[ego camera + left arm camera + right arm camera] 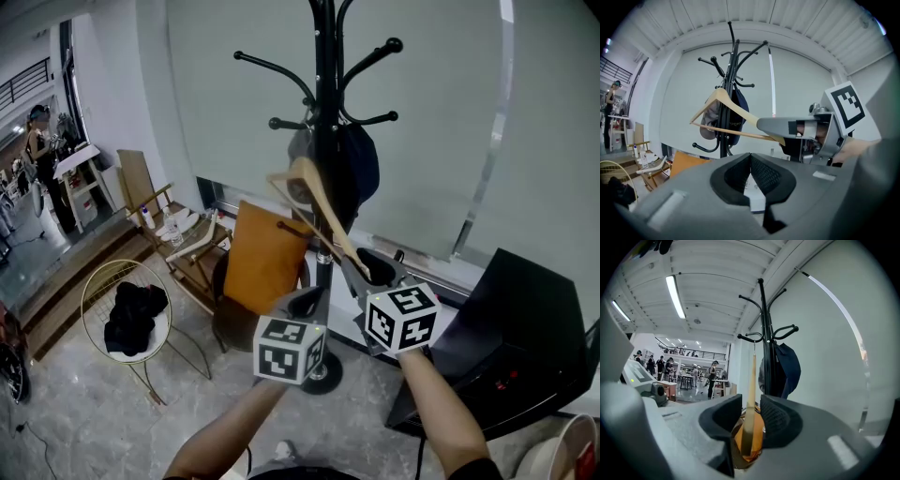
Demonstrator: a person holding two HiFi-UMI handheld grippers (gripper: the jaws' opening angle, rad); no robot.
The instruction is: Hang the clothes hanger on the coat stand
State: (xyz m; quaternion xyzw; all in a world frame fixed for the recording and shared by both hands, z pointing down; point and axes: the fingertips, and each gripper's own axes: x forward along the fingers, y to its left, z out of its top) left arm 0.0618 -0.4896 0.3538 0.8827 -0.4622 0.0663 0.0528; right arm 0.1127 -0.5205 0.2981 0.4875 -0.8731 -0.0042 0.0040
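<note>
The black coat stand (323, 94) rises in front of a pale wall, with a dark blue bag (364, 159) on it. A wooden clothes hanger (314, 192) hangs tilted against the pole, its wire hook up at one of the stand's arms (752, 338). My right gripper (361, 267) is open; the hanger's lower end (751, 394) stands between the jaws with a gap on each side. My left gripper (305, 302) sits just left of it, lower, shut with nothing in it (750, 161). The left gripper view shows the hanger (719, 96) and the right gripper's finger (773, 125) at its end.
Behind the stand's base stands an orange-backed chair (262, 258), with a wooden folding chair (178, 234) further left. A round wire basket (94, 281) holding a black cloth is at the left. A black box (516, 337) sits low on the right. A person (42, 150) stands far off.
</note>
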